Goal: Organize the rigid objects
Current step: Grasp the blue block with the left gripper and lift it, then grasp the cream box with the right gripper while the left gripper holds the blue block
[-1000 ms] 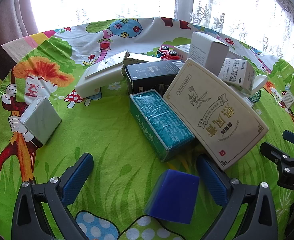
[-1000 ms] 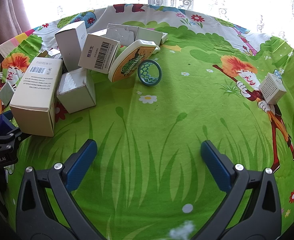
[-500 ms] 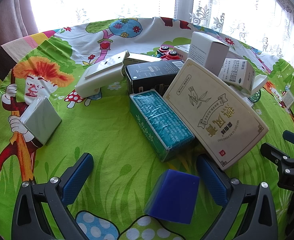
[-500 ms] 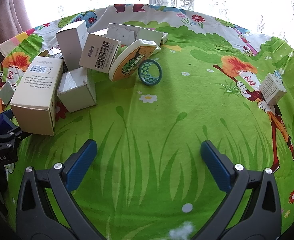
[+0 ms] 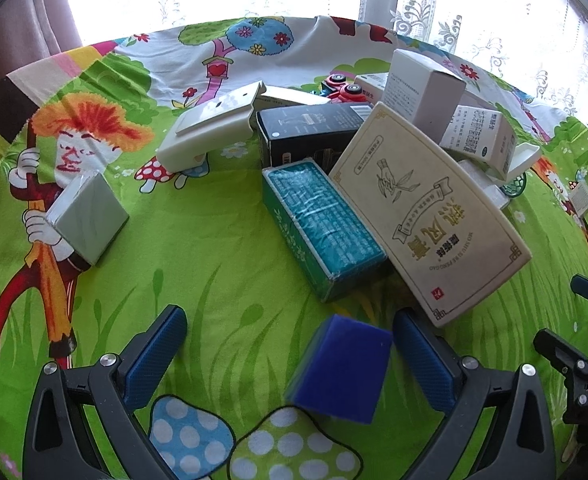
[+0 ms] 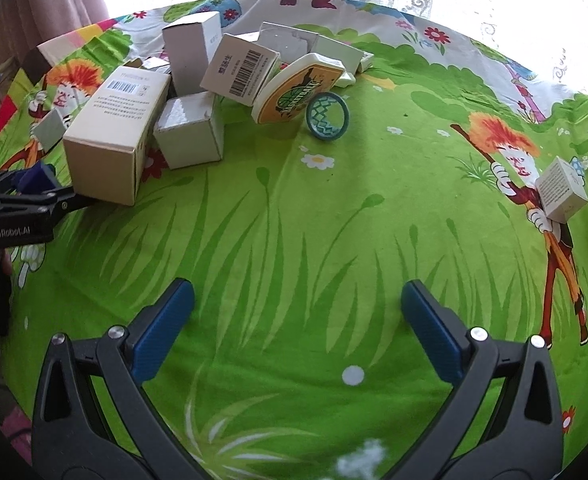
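Note:
A pile of boxes sits on a cartoon-print cloth. In the left wrist view a teal box (image 5: 322, 232) lies beside a large cream box (image 5: 430, 216), with a black box (image 5: 310, 132) and white boxes (image 5: 426, 92) behind. A small blue block (image 5: 340, 372) lies between the open fingers of my left gripper (image 5: 289, 348), close to the right finger. A pale cube (image 5: 87, 220) lies apart at the left. My right gripper (image 6: 298, 320) is open and empty over bare cloth, with the pile (image 6: 181, 88) at its far left.
A teal ring (image 6: 328, 117) and an oval yellow tin (image 6: 294, 88) lean at the pile's edge. A small white cube (image 6: 562, 190) sits alone at the right. The left gripper shows in the right wrist view (image 6: 17, 204). Curtained windows stand behind the table.

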`<action>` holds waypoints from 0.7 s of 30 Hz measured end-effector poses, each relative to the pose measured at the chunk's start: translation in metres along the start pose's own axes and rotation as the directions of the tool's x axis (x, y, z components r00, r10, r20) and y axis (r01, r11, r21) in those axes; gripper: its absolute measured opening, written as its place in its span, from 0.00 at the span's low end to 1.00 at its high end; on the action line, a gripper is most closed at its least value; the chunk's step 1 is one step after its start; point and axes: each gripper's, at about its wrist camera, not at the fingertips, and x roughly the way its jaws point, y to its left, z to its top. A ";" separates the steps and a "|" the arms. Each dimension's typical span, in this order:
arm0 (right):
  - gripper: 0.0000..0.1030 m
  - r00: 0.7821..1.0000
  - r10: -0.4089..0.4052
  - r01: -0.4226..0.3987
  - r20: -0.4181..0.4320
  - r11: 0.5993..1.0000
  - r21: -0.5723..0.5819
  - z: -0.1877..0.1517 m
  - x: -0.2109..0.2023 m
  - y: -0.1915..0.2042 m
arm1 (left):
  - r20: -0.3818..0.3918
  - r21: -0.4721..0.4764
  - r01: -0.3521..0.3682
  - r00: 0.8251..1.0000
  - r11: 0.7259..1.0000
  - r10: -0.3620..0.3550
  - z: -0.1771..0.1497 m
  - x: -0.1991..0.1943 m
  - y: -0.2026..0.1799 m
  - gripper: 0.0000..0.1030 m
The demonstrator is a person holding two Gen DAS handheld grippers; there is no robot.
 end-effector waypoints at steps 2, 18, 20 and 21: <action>1.00 1.000 -0.009 0.009 0.014 1.000 0.007 -0.003 -0.002 -0.001 | 0.013 -0.056 0.037 0.999 0.998 -0.036 -0.008 -0.008 0.003 1.00; 1.00 0.999 -0.021 0.020 0.029 1.000 0.019 -0.004 -0.004 0.000 | 0.066 -0.189 0.058 0.997 0.980 -0.047 -0.018 -0.024 0.021 0.47; 1.00 0.999 -0.021 0.020 0.029 1.000 0.018 -0.004 -0.005 0.000 | 0.080 -0.175 0.080 0.995 0.981 -0.067 -0.020 -0.025 0.026 0.30; 1.00 0.999 -0.020 0.020 0.029 1.000 0.018 -0.005 -0.004 0.000 | 0.082 -0.171 0.082 0.994 0.982 -0.069 -0.020 -0.026 0.028 0.28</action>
